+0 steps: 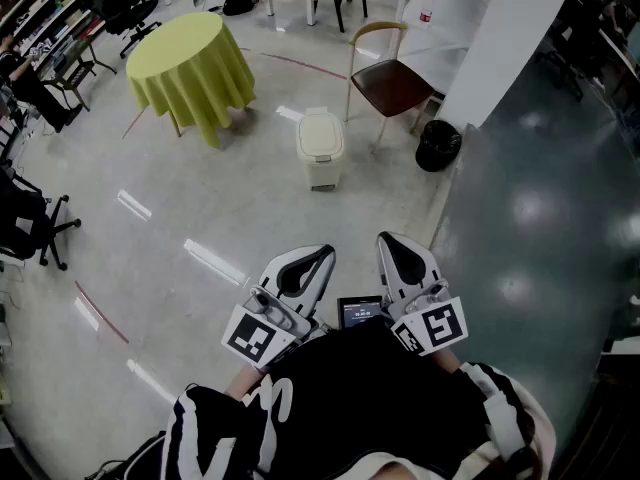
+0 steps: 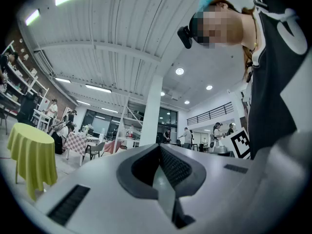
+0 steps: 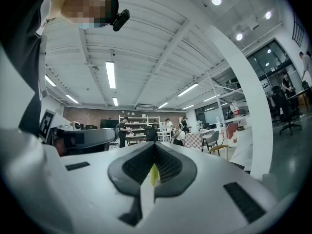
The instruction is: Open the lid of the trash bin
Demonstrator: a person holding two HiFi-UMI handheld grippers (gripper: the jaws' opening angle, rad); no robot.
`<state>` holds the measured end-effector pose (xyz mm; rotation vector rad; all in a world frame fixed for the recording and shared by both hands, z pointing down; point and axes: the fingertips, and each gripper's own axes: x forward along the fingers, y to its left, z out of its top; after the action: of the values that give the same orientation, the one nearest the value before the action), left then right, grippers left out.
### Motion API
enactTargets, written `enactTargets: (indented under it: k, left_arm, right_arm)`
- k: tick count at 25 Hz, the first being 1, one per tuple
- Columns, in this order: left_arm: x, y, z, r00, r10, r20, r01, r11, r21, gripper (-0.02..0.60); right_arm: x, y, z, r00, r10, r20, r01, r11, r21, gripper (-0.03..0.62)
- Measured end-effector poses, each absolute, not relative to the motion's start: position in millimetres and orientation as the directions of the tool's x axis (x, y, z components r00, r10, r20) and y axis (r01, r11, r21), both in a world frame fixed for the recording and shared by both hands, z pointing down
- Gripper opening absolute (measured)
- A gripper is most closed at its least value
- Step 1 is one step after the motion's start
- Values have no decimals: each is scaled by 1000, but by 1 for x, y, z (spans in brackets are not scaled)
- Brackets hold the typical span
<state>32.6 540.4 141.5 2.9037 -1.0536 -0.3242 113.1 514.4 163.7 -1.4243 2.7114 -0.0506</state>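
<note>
Closest to the lens, the person's dark top (image 1: pixel 370 398) is seen, w/ both grippers held just in front of it and well short of the trash bin (image 1: pixel 320 148). The left gripper (image 1: pixel 312 260) has its fingers pressed together w/ nothing between them. The right gripper (image 1: pixel 396 250) is likewise closed and empty, though a thin slit is left at the tips through which a yellow-green sliver shows. The bin stands upright on the glossy floor (image 1: pixel 200 218), lid (image 1: pixel 320 132) shut, so the task is judged not yet begun. A round table draped in yellow-green (image 1: pixel 190 63) lies beyond the bin to its left, a brown-seated chair (image 1: pixel 388 83) beyond it to its right, and a black bag (image 1: pixel 438 145) near its right side. The bin is judged to be cream plastic, i.e. light, stiff and smooth. The lid prob. pivots at one edge, but which one can't be told. Hold is best taken under the lid's free lip, lifted gently. A hard pull could slide or tip so light a bin. No pedal can be made out.
</note>
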Motion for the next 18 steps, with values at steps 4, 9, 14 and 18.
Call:
enactTargets:
  k: [4, 9, 14, 18]
  left_arm:
    - [34, 540, 144, 761, -622, -184, -608, -783, 135, 8]
    - [32, 545, 143, 768, -610, -197, -590, -793, 155, 8]
    - [25, 546, 142, 767, -607, -207, -580, -794, 181, 8]
    - [19, 546, 144, 766, -610, -204, -582, -792, 181, 8]
  right_arm:
    - [113, 515, 169, -562, -826, -52, -822, 564, -73, 5]
    - [107, 523, 171, -564, -825, -45, -821, 566, -75, 5]
    - [101, 525, 171, -568, -822, -38, -819, 569, -73, 5]
    - [94, 525, 170, -568, -822, -33, -820, 569, -59, 5]
